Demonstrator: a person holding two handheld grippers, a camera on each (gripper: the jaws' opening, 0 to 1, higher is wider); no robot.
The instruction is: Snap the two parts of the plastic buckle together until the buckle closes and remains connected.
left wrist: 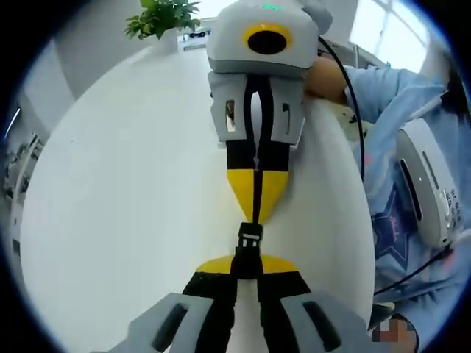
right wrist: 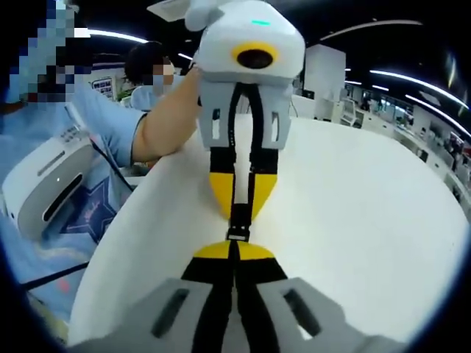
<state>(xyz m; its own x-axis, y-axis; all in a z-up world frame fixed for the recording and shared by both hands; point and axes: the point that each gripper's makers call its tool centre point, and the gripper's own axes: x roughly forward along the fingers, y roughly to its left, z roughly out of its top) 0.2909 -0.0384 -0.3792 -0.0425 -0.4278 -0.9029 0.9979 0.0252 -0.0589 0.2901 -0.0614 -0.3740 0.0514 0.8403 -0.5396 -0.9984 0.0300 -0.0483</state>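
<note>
Two claws: mine, tip to tip over the white table (left wrist: pixel 110 220), yellow tips facing each other.
Left claw (left wrist: pixel 246 266): jaws drawn narrow, pinched on the near end of the buckle; seen in the right gripper view coming in from above (right wrist: pixel 237 213).
Right claw (right wrist: pixel 234 252): jaws likewise narrow, gripping the other end; in the left gripper view it hangs in from the top (left wrist: pixel 256 209).
Buckle (left wrist: pixel 250 237): small, black plastic, held between the two pairs of tips just above the table; in the right gripper view (right wrist: pixel 236 235) it sits in the short gap between the yellow tips.
Strap (left wrist: pixel 256 132): black, running from the buckle up between the right claw's jaws.
Joined or not: I cannot tell; the tips hide most of the buckle.
Edges: potted plant (left wrist: pixel 163 16) at the table's far rim; person's light blue sleeve (left wrist: pixel 390 95) beside the table.
</note>
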